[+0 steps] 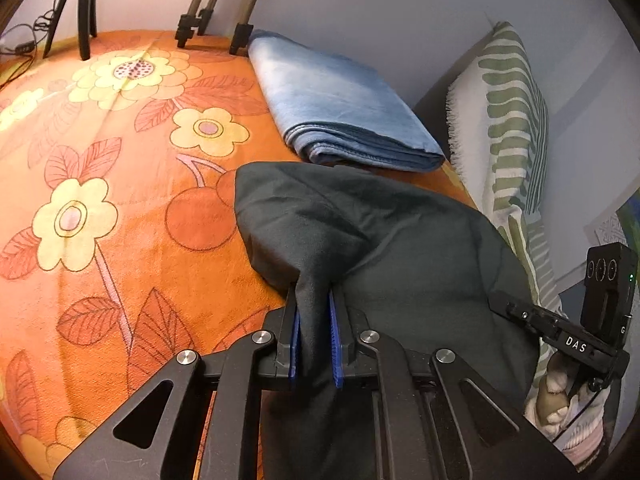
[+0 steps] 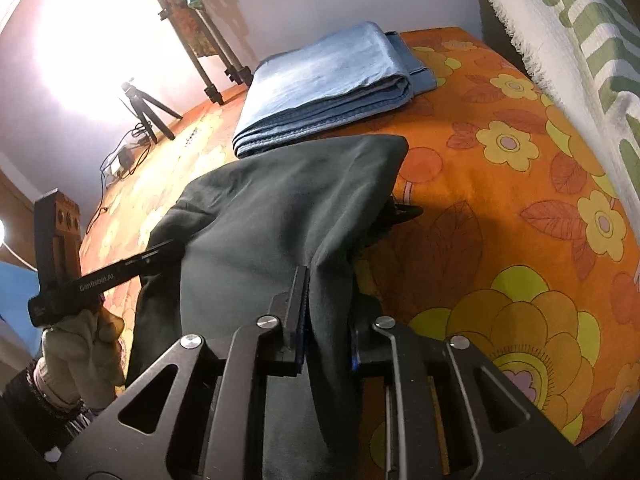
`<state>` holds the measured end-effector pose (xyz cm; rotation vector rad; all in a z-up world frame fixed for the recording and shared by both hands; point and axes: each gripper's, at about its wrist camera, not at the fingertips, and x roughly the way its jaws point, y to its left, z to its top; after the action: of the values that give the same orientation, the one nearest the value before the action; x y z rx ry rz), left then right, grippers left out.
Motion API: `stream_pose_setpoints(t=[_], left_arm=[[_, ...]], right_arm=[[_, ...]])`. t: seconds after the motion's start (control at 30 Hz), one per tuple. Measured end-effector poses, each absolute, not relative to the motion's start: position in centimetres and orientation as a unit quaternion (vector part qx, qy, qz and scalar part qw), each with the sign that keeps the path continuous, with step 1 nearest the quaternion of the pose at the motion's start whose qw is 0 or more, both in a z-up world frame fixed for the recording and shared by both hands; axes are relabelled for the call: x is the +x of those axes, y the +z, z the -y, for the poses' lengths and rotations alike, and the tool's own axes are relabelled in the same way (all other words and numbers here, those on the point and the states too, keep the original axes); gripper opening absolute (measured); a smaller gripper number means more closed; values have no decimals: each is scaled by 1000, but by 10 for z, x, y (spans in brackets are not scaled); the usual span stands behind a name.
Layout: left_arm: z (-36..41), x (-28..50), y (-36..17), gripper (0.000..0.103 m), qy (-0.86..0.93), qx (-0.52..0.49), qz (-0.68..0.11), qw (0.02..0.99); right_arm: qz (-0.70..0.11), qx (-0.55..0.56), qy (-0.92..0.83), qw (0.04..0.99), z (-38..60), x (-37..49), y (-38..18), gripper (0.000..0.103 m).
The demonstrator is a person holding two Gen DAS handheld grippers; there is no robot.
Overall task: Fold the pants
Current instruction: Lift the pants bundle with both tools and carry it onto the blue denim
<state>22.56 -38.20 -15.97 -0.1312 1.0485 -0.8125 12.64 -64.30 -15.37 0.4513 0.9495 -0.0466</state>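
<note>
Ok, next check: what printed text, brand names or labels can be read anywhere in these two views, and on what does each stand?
"DAS": white letters on the black body of the right gripper, seen in the left wrist view.
"GenRobot.AI": pale print, small and slightly blurred, on the black body of the left gripper, seen in the right wrist view.
No readable text on the dark pants or the folded blue cloth.

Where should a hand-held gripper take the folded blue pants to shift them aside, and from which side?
Grip the folded blue pants at the rounded fold on the side facing the striped cushion, coming in level from that side. There the layers wrap into one closed bundle; the edge facing the dark pants shows loose stacked layers that would likely splay.
</note>
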Motion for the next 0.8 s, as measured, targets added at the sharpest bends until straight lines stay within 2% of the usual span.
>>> stream_pose_setpoints(t=[0.03,0.1,0.13,0.3,0.37,0.4,0.53,0.63,0.8], left_arm=[[382,224,-159,10,-377,-59,-484,787],[382,224,-159,10,-378,-55,-484,787],[382,225,-160,10,-379,-55,-484,787],[383,230,-165,10,-373,-61,-493,784],[385,232,-168,10,-373,-61,-497,782],[386,232,-169,10,-372,-61,-497,781],[386,229,-165,10,-372,-57,-492,785],[383,225,-154,10,-379,-60,-479,790],[370,216,-130,10,-389,-73,-448,802]], right_arm=[[-455,214,-24,864,643,126,-155,25],[-466,207,-34,860,647,124,-163,47],[-470,203,-35,858,649,124,-168,52],[-469,252,-7,846,659,131,-185,58],[-458,269,0,847,660,134,-189,56],[-455,275,0,847,659,135,-190,46],[-448,281,8,848,650,135,-184,25],[-434,264,-7,862,644,128,-165,19],[-398,220,-14,891,627,116,-124,18]])
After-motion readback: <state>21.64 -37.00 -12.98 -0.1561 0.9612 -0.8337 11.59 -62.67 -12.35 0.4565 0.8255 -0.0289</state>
